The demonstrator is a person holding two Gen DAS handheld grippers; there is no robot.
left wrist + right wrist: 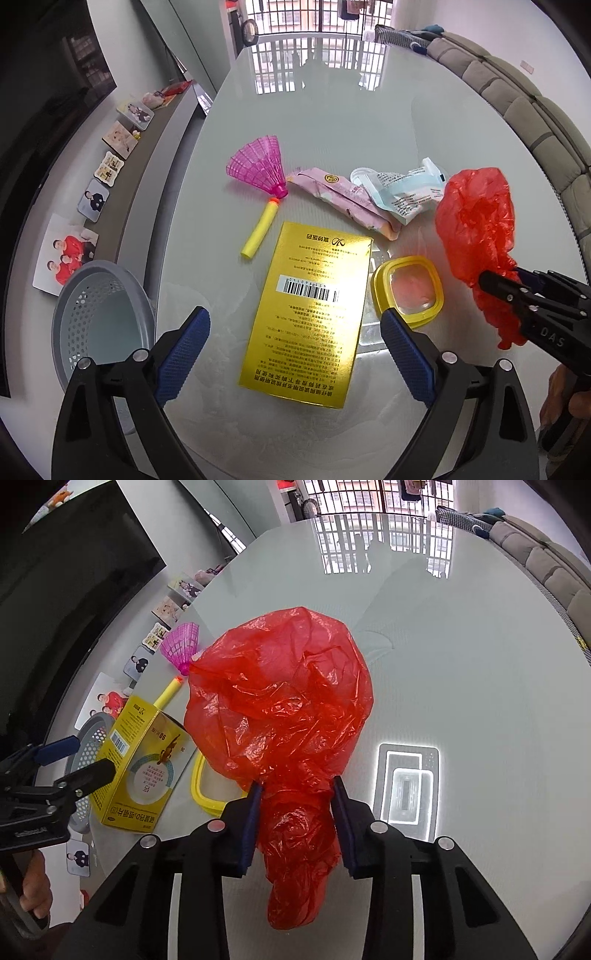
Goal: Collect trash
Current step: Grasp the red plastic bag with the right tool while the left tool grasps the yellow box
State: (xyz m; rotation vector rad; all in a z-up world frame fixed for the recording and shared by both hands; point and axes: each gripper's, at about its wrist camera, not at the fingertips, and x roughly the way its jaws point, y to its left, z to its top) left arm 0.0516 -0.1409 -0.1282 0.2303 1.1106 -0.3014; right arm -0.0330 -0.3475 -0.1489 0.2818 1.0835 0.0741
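My right gripper (297,784) is shut on the neck of a crumpled red plastic bag (280,701), which balloons above the glass table; the same bag (476,218) and right gripper (489,278) show at the right of the left wrist view. My left gripper (295,317) hangs open over a gold box (314,266) lying flat, pads apart from it. Around the box lie a yellow-rimmed lid (380,280), a yellow foam dart (258,230), a pink shuttlecock (258,166), a pink wrapper (343,199) and white-blue packaging (402,192).
A grey perforated basket (99,306) stands off the table's left edge, below my left gripper. Framed photos (66,254) line a low bench on the left. A grey sofa (535,110) runs along the right. A person's hand (557,398) holds the right gripper's handle.
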